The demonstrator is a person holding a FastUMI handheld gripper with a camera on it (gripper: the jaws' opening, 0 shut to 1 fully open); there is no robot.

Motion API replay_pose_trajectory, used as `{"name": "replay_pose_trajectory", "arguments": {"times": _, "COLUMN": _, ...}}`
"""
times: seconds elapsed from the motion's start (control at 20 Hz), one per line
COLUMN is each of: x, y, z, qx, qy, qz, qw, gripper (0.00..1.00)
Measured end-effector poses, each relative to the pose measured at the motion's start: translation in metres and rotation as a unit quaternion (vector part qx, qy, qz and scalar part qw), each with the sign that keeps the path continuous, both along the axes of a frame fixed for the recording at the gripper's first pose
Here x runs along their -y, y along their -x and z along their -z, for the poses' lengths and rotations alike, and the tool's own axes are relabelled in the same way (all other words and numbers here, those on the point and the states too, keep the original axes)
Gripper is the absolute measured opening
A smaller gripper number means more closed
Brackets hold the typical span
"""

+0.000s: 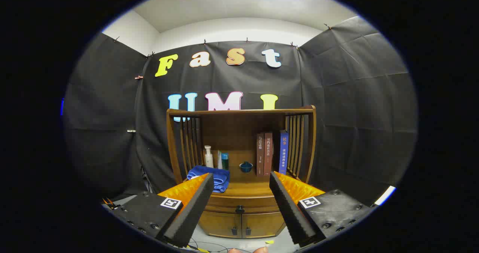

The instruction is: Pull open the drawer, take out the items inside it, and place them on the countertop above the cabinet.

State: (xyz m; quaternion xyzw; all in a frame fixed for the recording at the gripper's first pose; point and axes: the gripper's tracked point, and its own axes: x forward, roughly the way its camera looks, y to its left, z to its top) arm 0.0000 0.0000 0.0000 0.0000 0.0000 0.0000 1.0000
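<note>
A wooden cabinet stands ahead against the black cloth. Its drawer is shut, a dark knob at its middle, and sits under the countertop. What lies inside the drawer is hidden. My gripper is open, its two black ridged fingers spread wide with nothing between them. The drawer front and knob show in the gap between the fingers, some way beyond the tips.
On the countertop lie a folded blue towel, a white pump bottle, a small teal bowl and three upright books. Slatted side rails flank the shelf. Two lower doors sit under the drawer. Cables lie on the floor.
</note>
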Motion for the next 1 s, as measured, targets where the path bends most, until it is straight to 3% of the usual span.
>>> {"name": "replay_pose_trajectory", "arguments": {"times": 1.0, "x": -0.006, "y": -0.001, "z": 0.004, "qx": 0.005, "qy": 0.007, "qz": -0.001, "qw": 1.000, "gripper": 0.98}}
